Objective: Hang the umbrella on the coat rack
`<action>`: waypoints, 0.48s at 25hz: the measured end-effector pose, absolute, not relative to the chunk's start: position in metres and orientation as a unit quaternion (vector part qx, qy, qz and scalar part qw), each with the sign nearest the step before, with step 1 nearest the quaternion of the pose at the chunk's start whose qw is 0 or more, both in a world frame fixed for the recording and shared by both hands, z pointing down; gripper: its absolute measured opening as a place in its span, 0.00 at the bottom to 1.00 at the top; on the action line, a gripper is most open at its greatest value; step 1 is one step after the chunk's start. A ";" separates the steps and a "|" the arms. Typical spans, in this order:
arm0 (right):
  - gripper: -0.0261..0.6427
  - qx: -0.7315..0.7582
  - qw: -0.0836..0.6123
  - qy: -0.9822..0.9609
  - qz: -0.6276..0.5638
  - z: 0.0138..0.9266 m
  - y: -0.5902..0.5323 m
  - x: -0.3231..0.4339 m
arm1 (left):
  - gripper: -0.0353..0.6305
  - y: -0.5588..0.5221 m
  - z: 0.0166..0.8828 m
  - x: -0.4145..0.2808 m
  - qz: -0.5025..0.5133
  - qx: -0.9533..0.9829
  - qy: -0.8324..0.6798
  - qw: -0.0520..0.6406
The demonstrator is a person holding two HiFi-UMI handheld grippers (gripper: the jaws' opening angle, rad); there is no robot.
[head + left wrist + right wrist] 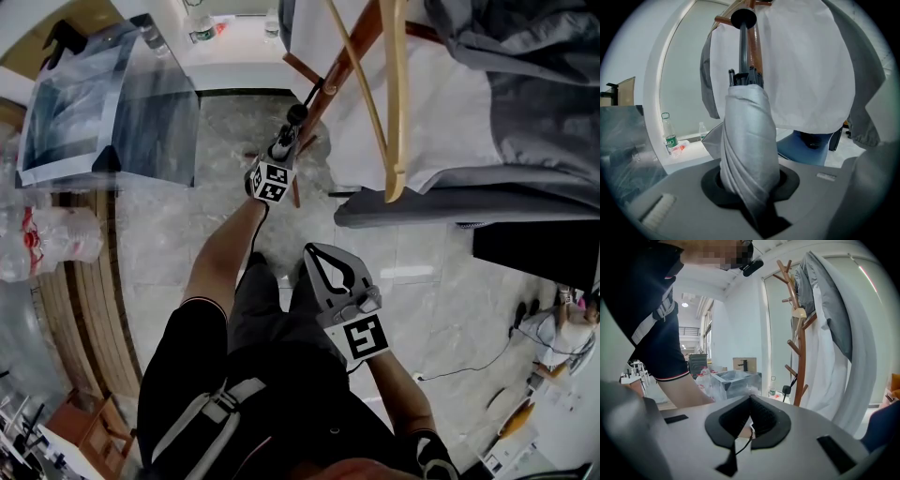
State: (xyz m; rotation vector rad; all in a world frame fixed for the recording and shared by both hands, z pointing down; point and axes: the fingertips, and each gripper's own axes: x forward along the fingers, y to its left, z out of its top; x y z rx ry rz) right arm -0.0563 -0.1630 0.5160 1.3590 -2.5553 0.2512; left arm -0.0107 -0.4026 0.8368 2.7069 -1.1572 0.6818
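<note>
A folded grey umbrella [747, 145] points up between the jaws of my left gripper [750, 182], which is shut on its fabric. Its black handle knob [743, 18] lies against the brown wooden coat rack [754, 47]. In the head view the left gripper [284, 150] holds the umbrella [293, 124] beside the rack's pole [349, 58], and a thin black strap runs from the knob up to the rack. From the right gripper view the knob [786, 390] hangs by its strap under a low peg of the rack [802, 363]. My right gripper [320, 259] [750, 401] is shut and empty, lower and nearer my body.
A white shirt [441, 103] and a grey jacket [525, 84] hang on the rack, with a wooden hanger [397, 112] in front. A plastic-wrapped box [112, 94] stands left. Bottles [669, 137] sit on a white ledge. A cable [469, 370] lies on the tiled floor.
</note>
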 end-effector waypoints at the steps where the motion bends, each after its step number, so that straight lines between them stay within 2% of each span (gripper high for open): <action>1: 0.04 0.463 0.118 -0.874 0.086 0.516 -0.162 -0.057 | 0.19 -0.402 0.837 -0.010 0.224 0.894 -0.384 0.060; 12: 0.04 0.466 0.115 -0.873 0.091 0.518 -0.161 -0.054 | 0.21 -0.404 0.839 -0.010 0.222 0.890 -0.394 0.055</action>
